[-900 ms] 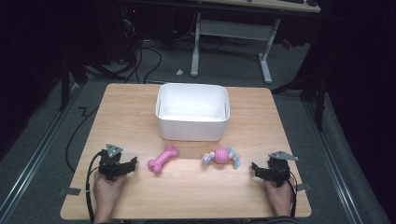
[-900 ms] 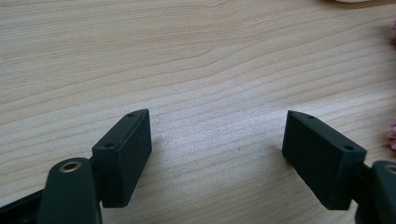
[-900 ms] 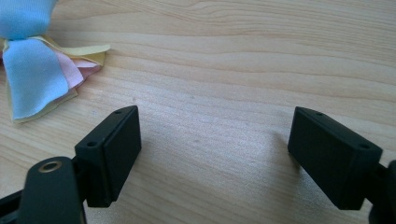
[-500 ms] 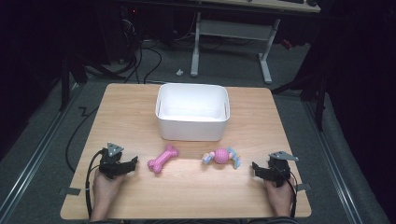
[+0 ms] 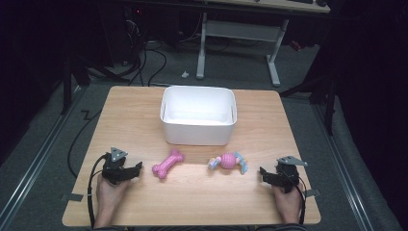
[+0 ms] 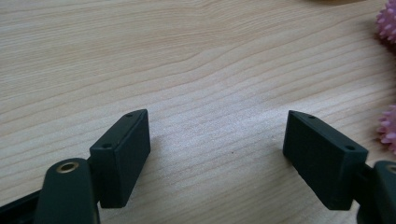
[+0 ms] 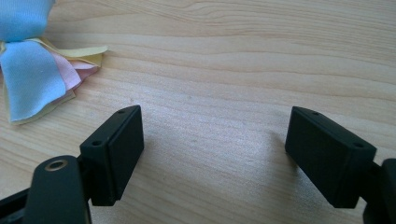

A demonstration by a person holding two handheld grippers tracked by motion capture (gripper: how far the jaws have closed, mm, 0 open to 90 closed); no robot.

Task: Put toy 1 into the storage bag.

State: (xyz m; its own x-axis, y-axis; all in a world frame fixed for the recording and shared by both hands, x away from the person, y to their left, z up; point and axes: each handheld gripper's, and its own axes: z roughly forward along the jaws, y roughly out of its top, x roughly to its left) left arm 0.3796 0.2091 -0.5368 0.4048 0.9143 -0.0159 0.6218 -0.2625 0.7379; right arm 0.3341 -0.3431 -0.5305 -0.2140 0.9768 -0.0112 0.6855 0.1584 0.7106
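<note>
Both grippers are black: the left gripper (image 5: 136, 168) and the right gripper (image 5: 263, 173) each carry a grey three-cornered plate on top and trail a black cable. Each jaw is a flat rectangular block with two small screw holes along its edge.

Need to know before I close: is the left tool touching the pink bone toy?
Apart. The high view shows bare table between the left tool and the pink bone toy.

Left gripper (image 6: 217, 154) held low over wooden table (image 6: 187, 60), jaws spread wide, pink spiky toy (image 6: 387, 23) cut off at right edge.
</note>
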